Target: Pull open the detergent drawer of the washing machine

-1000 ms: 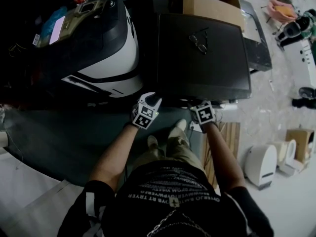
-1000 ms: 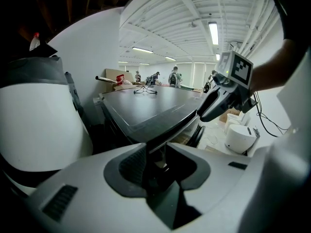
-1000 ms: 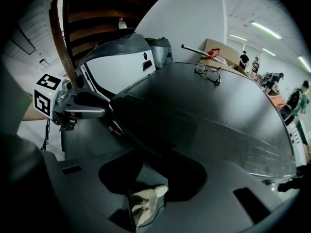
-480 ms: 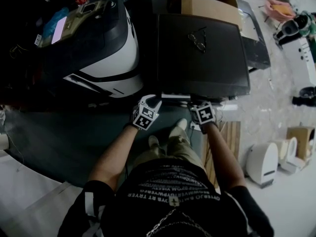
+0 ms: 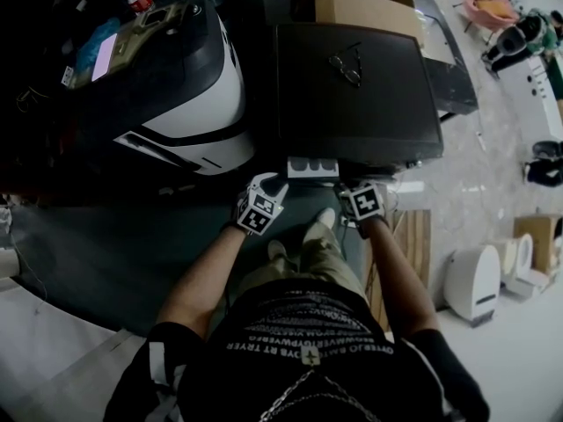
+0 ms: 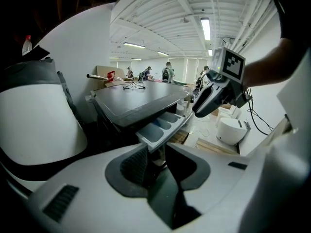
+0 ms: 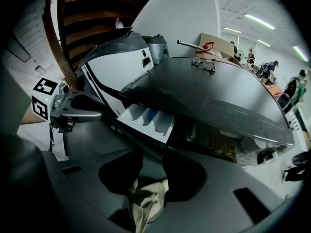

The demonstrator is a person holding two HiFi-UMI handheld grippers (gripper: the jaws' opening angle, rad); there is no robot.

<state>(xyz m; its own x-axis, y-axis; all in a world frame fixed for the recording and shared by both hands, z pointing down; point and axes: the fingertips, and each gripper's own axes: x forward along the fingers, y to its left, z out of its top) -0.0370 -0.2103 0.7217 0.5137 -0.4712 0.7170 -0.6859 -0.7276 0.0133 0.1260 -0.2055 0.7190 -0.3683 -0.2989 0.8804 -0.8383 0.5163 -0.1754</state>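
Pale plastic drawer: the detergent drawer (image 5: pixel 312 167) is standing pulled out from the front of the washing machine (image 5: pixel 356 95), toward the left end of that front, with its three compartments showing open from above.
Left gripper: the left gripper (image 6: pixel 155 152) is gripping the near front corner of the drawer. The drawer's lip is sitting in the narrow gap between the two pads.
Right gripper: the right gripper (image 7: pixel 153 160) is hanging just in front of the machine, to the right of the drawer and apart from it. Its jaws are standing a little apart with nothing between them, and the person's trousers (image 7: pixel 143 203) are showing below.
Drawer against grippers: in the head view the drawer is lying between the two grippers, touching the left one and near the right one.
Machine top: a pair of glasses (image 5: pixel 345 67) is lying on the dark lid, with a cardboard box (image 5: pixel 365 11) behind.
Neighbouring unit: a white and black appliance (image 5: pixel 189 86) is standing just left of the washing machine.
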